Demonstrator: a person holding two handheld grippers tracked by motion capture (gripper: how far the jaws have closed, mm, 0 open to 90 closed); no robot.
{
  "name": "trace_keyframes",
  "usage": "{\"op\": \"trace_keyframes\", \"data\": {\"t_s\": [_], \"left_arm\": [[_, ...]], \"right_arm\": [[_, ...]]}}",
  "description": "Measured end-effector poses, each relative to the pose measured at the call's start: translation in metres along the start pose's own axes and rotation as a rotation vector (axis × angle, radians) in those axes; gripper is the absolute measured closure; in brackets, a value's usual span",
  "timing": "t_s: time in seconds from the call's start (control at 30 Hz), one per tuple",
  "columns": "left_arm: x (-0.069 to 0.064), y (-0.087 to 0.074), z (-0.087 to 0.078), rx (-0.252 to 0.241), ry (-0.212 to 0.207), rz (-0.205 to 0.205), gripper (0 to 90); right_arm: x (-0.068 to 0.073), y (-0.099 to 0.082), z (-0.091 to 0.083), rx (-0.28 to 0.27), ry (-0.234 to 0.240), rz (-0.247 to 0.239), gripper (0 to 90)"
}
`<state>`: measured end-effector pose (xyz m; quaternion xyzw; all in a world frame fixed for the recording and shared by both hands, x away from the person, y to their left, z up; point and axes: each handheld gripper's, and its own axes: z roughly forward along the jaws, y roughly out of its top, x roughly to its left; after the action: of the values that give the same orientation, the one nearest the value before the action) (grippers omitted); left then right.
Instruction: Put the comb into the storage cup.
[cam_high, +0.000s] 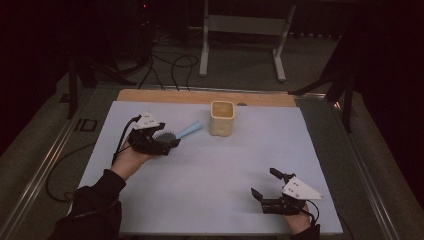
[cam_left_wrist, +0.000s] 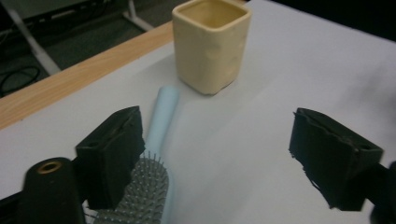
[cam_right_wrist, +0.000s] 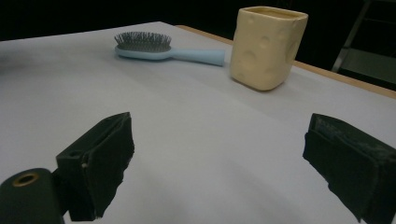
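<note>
Blue hairbrush (cam_high: 176, 134) near cup (cam_high: 222, 118), bare mat (cam_high: 210, 190) between

Hairbrush (cam_high: 177, 134): light blue, oval head with grey bristles facing up (cam_left_wrist: 140, 196), lying flat on the pale sheet, left of centre.
Handle (cam_right_wrist: 198, 56): slim, rounded, pointing toward the cup, its tip just beside the cup, contact unclear.
Cup (cam_high: 222, 118): cream-yellow, square with rounded corners, dimpled walls (cam_right_wrist: 266, 46), upright, open-topped, near the sheet's far edge.
</note>
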<state>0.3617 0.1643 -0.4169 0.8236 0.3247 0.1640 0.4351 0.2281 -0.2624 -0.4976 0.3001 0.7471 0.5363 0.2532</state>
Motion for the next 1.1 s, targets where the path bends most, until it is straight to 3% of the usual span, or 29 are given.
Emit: {"op": "trace_keyframes", "data": {"t_s": [0.2,0.27,0.53,0.67,0.73,0.9,1.1], "left_arm": [[0.004,0.004,0.018,0.044,0.035,-0.015,29.4],[0.004,0.006,0.024,0.05,0.028,-0.013,37.9],[0.006,0.011,0.041,0.094,0.041,-0.035,53.7],[0.009,0.014,0.054,0.127,0.066,-0.041,62.2],[0.011,0.015,0.06,0.139,0.057,-0.054,65.2],[0.014,0.017,0.07,0.166,0.072,-0.046,73.0],[0.02,0.022,0.085,0.183,0.095,-0.087,83.8]], "right_arm": [[0.0,0.0,0.0,0.0,0.002,0.001,8.3],[0.0,0.0,0.0,0.001,0.002,0.001,8.3],[-0.001,0.0,-0.001,-0.006,0.006,0.006,8.3],[-0.001,0.0,0.0,-0.006,0.006,0.003,8.3],[-0.001,0.0,0.0,-0.007,0.007,0.005,8.3],[0.0,0.0,-0.001,-0.007,0.009,0.007,8.3],[0.0,0.0,-0.001,-0.006,0.012,0.006,8.3]]}}
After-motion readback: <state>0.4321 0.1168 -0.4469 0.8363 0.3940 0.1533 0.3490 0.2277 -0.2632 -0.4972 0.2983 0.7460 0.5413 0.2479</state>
